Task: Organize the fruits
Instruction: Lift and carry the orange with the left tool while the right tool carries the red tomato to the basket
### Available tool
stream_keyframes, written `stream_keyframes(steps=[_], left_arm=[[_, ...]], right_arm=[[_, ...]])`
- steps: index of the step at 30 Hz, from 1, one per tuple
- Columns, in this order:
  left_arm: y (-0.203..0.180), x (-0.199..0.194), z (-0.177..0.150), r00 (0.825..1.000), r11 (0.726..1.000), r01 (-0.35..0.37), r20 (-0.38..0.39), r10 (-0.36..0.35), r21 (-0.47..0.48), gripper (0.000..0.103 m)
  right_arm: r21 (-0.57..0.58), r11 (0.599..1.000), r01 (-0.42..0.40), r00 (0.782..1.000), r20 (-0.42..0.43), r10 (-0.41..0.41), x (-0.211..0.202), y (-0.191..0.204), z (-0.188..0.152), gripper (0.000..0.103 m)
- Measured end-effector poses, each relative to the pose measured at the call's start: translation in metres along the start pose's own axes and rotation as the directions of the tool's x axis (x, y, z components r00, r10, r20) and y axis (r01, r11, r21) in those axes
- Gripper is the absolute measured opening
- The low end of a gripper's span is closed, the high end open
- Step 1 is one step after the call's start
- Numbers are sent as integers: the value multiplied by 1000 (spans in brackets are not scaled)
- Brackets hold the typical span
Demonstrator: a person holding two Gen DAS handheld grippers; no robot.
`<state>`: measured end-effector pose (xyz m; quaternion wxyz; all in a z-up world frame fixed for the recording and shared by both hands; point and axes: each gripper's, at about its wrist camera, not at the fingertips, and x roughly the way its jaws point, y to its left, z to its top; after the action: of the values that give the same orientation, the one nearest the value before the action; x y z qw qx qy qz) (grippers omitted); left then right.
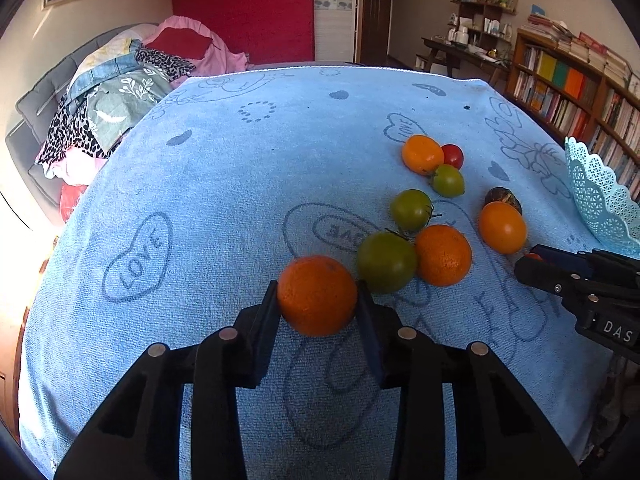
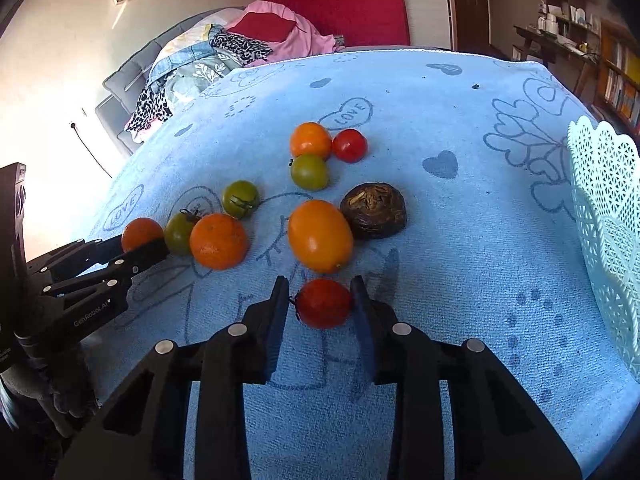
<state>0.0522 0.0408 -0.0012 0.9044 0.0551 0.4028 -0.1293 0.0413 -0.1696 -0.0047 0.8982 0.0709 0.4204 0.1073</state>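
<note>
My left gripper (image 1: 318,292) is shut on an orange (image 1: 316,296) low over the blue towel (image 1: 224,184); both pads press its sides. The right wrist view shows the same orange (image 2: 140,232) in the left gripper (image 2: 154,246) at the left. My right gripper (image 2: 319,292) is shut on a small red tomato (image 2: 323,303), just in front of a large yellow-orange fruit (image 2: 320,236). Loose on the towel lie a second orange (image 2: 219,241), green tomatoes (image 2: 240,199), another red tomato (image 2: 349,145) and a dark shrivelled fruit (image 2: 374,210).
A pale lattice basket (image 2: 604,216) stands at the towel's right edge. A sofa piled with clothes (image 1: 116,108) lies beyond the far left edge, bookshelves (image 1: 568,88) to the far right. The towel's left half holds no fruit.
</note>
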Motion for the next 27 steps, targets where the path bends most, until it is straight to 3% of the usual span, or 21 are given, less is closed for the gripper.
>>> stream_keyframes(steps=[6, 13, 17, 27], left_arm=[[-1, -14, -1, 999, 999, -32, 38, 33, -14, 37], [-1, -13, -2, 999, 999, -43, 31, 44, -20, 37], [1, -9, -3, 998, 998, -51, 18, 52, -29, 37], [-1, -23, -1, 997, 998, -48, 57, 49, -32, 37]], right_arm=[[-8, 1000, 0, 1000, 13, 0, -6, 1, -1, 33], [-38, 999, 18, 999, -37, -20, 7, 7, -5, 33], [-47, 999, 21, 1000, -18, -22, 4, 8, -6, 28], [-45, 999, 29, 1000, 3, -29, -6, 6, -9, 28]])
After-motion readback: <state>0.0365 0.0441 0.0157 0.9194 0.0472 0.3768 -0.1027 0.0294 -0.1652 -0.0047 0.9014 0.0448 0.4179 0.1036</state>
